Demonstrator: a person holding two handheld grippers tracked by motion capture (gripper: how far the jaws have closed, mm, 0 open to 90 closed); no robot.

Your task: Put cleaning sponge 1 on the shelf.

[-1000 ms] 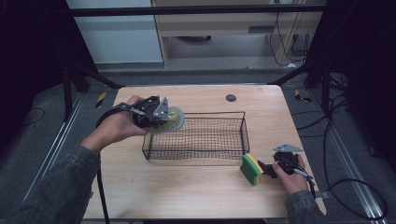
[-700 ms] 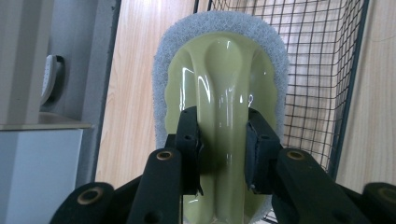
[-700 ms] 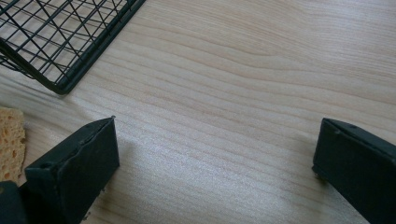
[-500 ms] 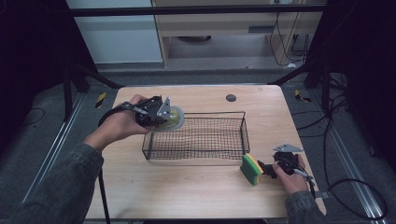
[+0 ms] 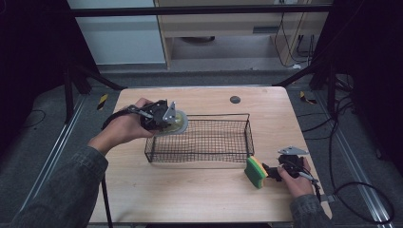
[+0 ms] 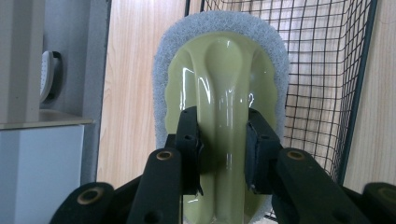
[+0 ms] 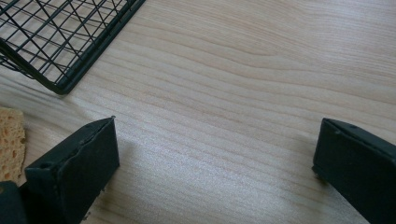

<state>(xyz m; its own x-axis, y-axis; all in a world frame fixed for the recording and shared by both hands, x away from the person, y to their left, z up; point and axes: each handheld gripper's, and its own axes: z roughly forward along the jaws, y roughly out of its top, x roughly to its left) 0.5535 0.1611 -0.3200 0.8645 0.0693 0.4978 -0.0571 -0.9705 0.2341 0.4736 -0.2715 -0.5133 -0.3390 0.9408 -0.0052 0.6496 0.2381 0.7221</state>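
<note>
My left gripper (image 5: 172, 120) is shut on the pale green handle of a dish scrubber (image 5: 178, 124) with a grey-white pad. It holds the scrubber in the air over the left end of a black wire basket (image 5: 216, 115). In the left gripper view both pads (image 6: 190, 140) press the handle of the scrubber (image 6: 219, 70), with the basket (image 6: 327, 70) behind. My right gripper (image 5: 270, 170) rests low at the table's front right with its jaws wide open and bare wood between them. A green and yellow sponge (image 5: 255, 172) stands just left of it; the sponge (image 7: 10, 140) lies outside the left jaw.
The wooden table (image 5: 199, 194) has a small dark round disc (image 5: 235, 99) near its far edge. A corner of the basket (image 7: 60, 42) lies ahead and left of the right gripper. Cables trail off the table's right side.
</note>
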